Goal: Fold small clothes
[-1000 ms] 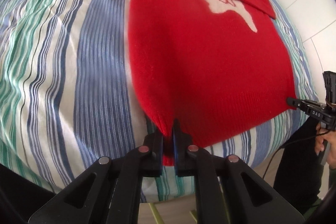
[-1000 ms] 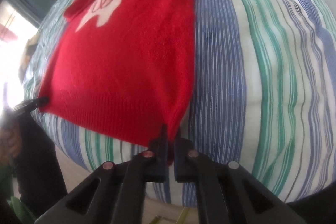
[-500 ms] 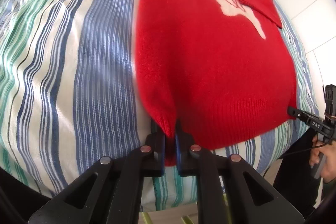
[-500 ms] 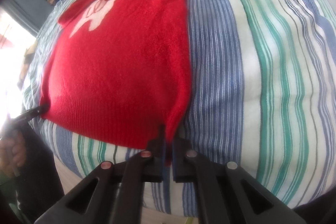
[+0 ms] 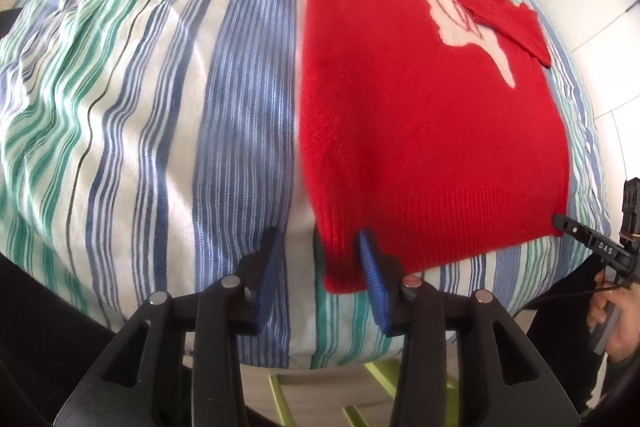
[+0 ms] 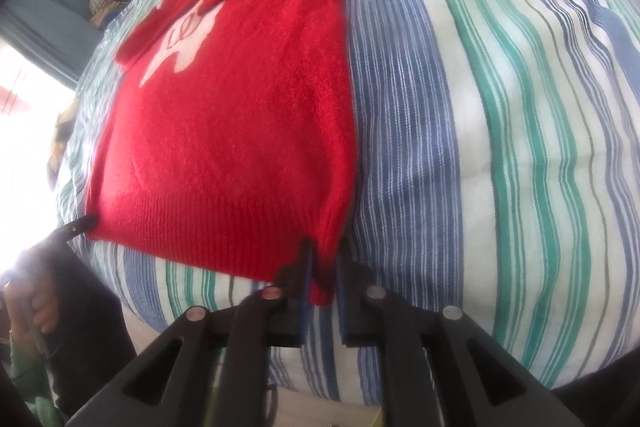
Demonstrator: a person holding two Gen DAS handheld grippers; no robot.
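Lying flat on the striped bedding, the red sweater spreads ahead of both tools. The left gripper has just been opening, its jaws apart around one hem corner, pads clear. The right gripper has begun parting, the other corner hanging loosely between its jaws.

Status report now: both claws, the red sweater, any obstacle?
Left claw opening, jaws off hem corner. Right claw just easing open, other corner still between jaws. Red sweater flat on striped bedcover, sleeves folded in. No obstacle.
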